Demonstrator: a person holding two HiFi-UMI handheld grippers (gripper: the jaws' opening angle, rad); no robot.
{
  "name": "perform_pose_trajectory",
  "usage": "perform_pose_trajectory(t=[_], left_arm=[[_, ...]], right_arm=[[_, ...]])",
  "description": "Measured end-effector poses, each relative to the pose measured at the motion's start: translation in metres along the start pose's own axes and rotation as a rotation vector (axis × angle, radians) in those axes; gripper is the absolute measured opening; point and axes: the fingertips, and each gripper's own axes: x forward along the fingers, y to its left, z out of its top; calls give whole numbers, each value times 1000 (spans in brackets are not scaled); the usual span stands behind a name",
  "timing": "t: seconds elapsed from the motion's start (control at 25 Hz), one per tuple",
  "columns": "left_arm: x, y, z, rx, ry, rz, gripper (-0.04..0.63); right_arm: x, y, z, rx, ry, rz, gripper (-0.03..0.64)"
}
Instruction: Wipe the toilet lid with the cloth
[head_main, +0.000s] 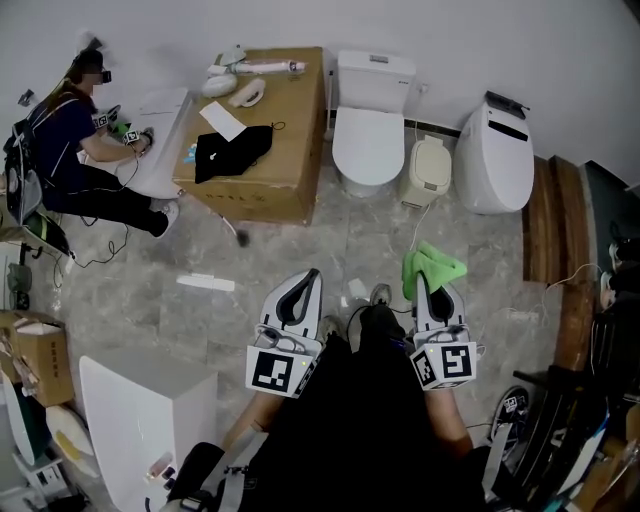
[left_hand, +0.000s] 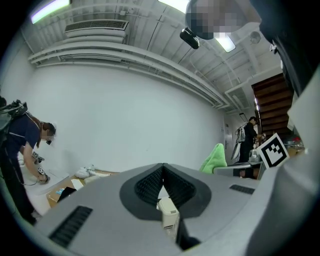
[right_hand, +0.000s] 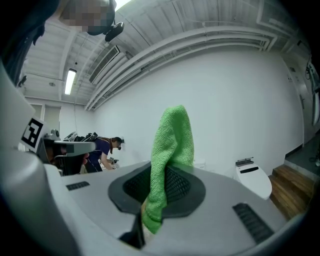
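Grey stone floor (head_main: 300, 240), white wall. Well short of the toilet lid (head_main: 368, 145), the left gripper (head_main: 312, 275) is closed and empty. The right gripper (head_main: 421, 278) pinches the green cloth (head_main: 435, 265). Held by one edge, the cloth could pull free mid-wipe.

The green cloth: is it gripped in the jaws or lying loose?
Gripped. The right gripper is shut on the green cloth, which stands up from between its jaws.

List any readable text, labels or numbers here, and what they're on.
None readable.
Black-and-white square markers on the left tool and right tool: patterns, no characters.
White tube on the brown cardboard box: any print too small.
Bright green microfibre cloth in the right tool: no label shows.
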Motion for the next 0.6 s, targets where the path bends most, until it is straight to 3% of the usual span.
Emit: perform_pose_trajectory(t=[0.28,0.6], left_arm=[[46,17,-5,2,9,19,-2],[148,45,4,17,21,57,-2]], right_arm=[[50,-27,-3,5,11,18,49],[151,-82,9,2,24,74,49]])
